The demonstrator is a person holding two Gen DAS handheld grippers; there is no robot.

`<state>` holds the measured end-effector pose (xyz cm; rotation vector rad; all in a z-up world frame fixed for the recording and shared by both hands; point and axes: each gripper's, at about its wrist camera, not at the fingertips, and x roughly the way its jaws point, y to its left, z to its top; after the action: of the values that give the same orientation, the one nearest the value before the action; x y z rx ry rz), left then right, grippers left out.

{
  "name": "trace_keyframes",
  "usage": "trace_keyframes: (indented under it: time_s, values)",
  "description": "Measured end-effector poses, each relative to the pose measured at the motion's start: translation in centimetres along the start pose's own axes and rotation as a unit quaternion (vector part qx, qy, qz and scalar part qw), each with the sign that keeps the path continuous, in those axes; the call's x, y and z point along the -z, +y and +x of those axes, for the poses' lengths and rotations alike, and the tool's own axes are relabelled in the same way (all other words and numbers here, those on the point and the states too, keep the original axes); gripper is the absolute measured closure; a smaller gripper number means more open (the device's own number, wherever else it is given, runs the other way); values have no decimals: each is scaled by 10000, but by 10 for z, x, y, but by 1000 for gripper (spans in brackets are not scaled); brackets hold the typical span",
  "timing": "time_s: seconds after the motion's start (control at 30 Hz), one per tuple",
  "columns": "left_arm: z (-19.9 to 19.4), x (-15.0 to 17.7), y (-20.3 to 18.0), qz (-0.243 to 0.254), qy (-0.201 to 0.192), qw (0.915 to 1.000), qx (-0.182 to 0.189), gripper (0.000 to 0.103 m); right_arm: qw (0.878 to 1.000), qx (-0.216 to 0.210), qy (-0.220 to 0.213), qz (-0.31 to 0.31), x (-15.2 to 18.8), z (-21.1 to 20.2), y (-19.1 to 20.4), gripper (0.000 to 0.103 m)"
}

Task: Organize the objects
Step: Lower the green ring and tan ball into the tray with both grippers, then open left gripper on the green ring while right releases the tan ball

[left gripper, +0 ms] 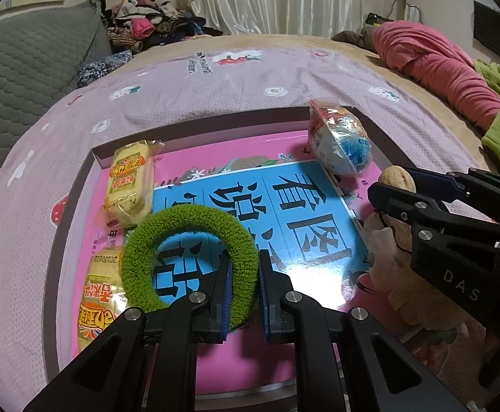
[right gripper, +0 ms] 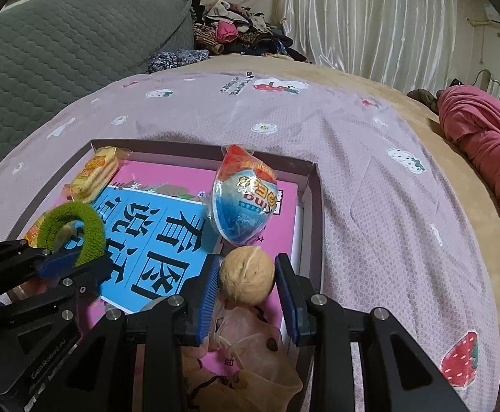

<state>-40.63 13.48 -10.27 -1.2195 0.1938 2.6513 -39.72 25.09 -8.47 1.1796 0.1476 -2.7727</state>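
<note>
Left gripper (left gripper: 243,288) clamped on green hair tie (left gripper: 188,240); could snag on release. Right gripper (right gripper: 246,281) around walnut (right gripper: 246,276), contact unclear: may roll across tray (right gripper: 313,199) toward wrapped egg (right gripper: 245,195) at twelve o'clock.

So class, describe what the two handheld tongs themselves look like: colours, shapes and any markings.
Both the left tongs and the right tongs are matte black, angular linkages with cut-out arms and round silver pivot bolts. Each finger carries a ribbed blue pad. Pale lettering is printed on the bodies, partly legible. No cables or sleeves show.
</note>
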Motion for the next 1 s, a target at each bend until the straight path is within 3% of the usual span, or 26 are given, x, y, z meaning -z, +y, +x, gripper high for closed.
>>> trace_keyframes:
  time_s: [0.67, 0.9, 1.0]
  values:
    - [2, 1, -4, 51, -87, 9999, -62, 87, 10000, -5, 81, 1, 2, 6, 0, 69]
    - [2, 1, -1, -17, -93, 9999, -42, 76, 9999, -28, 120, -14, 3, 9, 2, 69]
    - [2, 1, -1, -12, -91, 9999, -58, 58, 9999, -29, 112, -11, 3, 9, 1, 69]
